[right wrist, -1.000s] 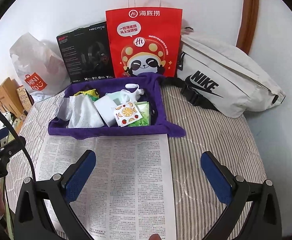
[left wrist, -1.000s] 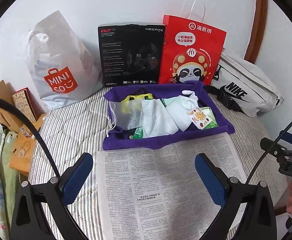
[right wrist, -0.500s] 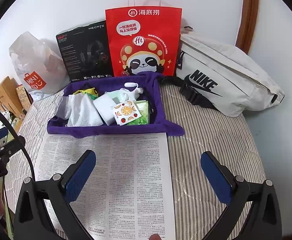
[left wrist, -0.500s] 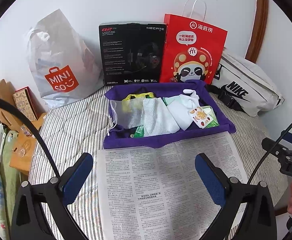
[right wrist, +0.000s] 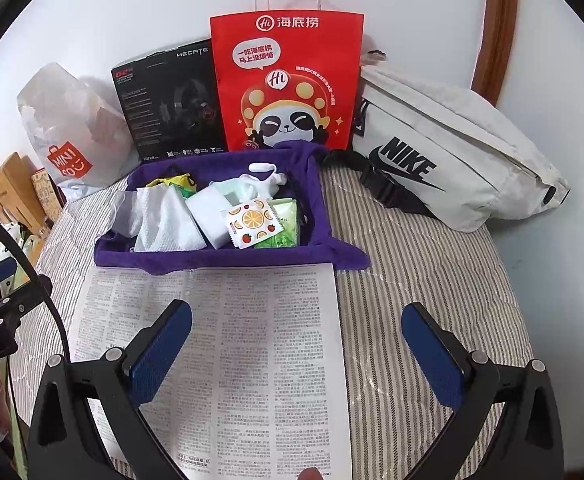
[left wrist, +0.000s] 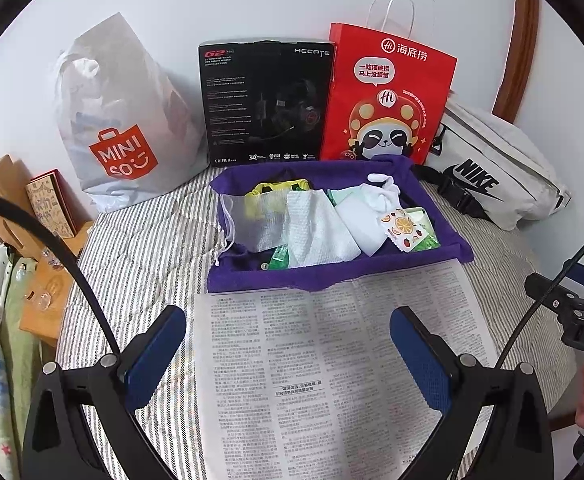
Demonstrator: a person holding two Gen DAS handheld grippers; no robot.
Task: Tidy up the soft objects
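A purple fabric tray (left wrist: 332,274) (right wrist: 219,256) sits on the striped bed. It holds a white paper towel (left wrist: 318,232) (right wrist: 163,220), a mesh pouch (left wrist: 251,220), a white sock (left wrist: 376,204) (right wrist: 211,216), a fruit-print packet (left wrist: 404,228) (right wrist: 251,220), green packets (right wrist: 283,224) and a yellow item (left wrist: 275,190). A newspaper sheet (left wrist: 332,368) (right wrist: 231,360) lies in front of the tray. My left gripper (left wrist: 287,356) is open and empty over the newspaper. My right gripper (right wrist: 296,352) is open and empty over the newspaper's right part.
Against the wall stand a Miniso plastic bag (left wrist: 123,120), a black headset box (left wrist: 263,104), a red paper bag (left wrist: 388,96) (right wrist: 287,84) and a white Nike waist bag (left wrist: 488,168) (right wrist: 448,156). Wooden items (left wrist: 15,208) lie at the left bed edge.
Both grippers have drawn back slightly and tilted a little; the scene sits marginally lower in both views. Nothing was grasped or moved.
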